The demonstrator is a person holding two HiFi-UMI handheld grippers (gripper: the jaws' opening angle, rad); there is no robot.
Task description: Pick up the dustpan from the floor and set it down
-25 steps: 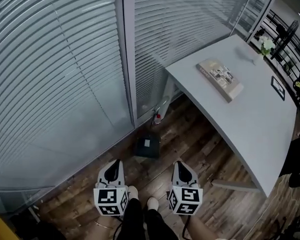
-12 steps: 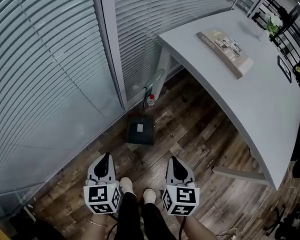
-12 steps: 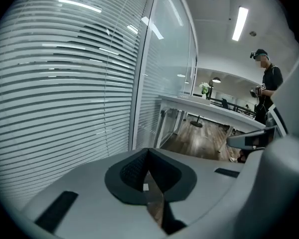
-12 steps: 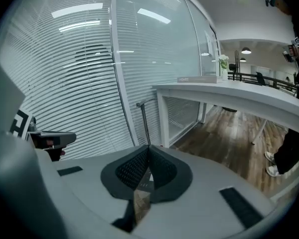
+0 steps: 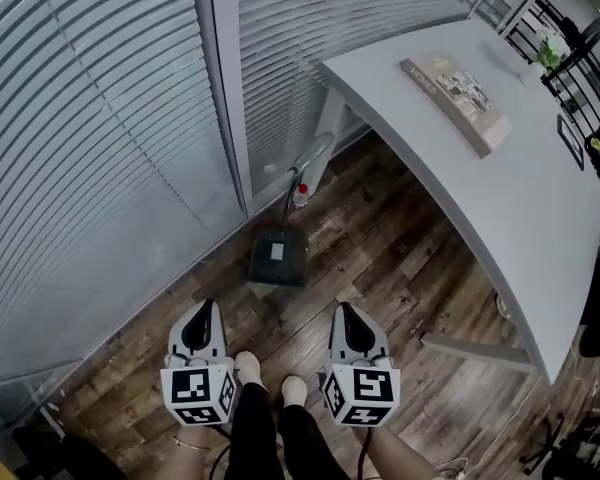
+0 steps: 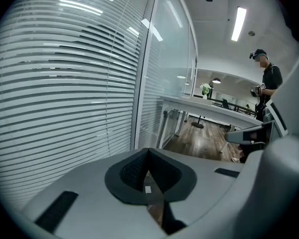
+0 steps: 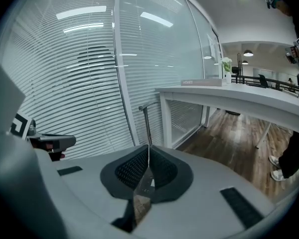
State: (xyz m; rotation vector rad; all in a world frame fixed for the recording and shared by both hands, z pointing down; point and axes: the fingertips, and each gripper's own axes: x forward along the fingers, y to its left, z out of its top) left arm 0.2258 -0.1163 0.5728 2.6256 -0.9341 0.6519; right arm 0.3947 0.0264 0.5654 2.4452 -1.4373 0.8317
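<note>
Two tools hang low and side by side over the wooden floor [image 5: 400, 258]: the left hand-held gripper [image 5: 206, 308] and the right hand-held gripper [image 5: 342, 310]. Each has its jaws pressed together, with nothing caught between them. The dustpan [image 5: 277, 259] lies flat on the floor ahead of both, well apart from their tips and roughly midway between the lines they point along. It sits close to the glass wall with blinds [image 5: 100, 148]. Its thin handle [image 7: 145, 123] stands upright near the leg of the white surface [image 5: 520, 218], which carries a book [image 5: 455, 103].
</note>
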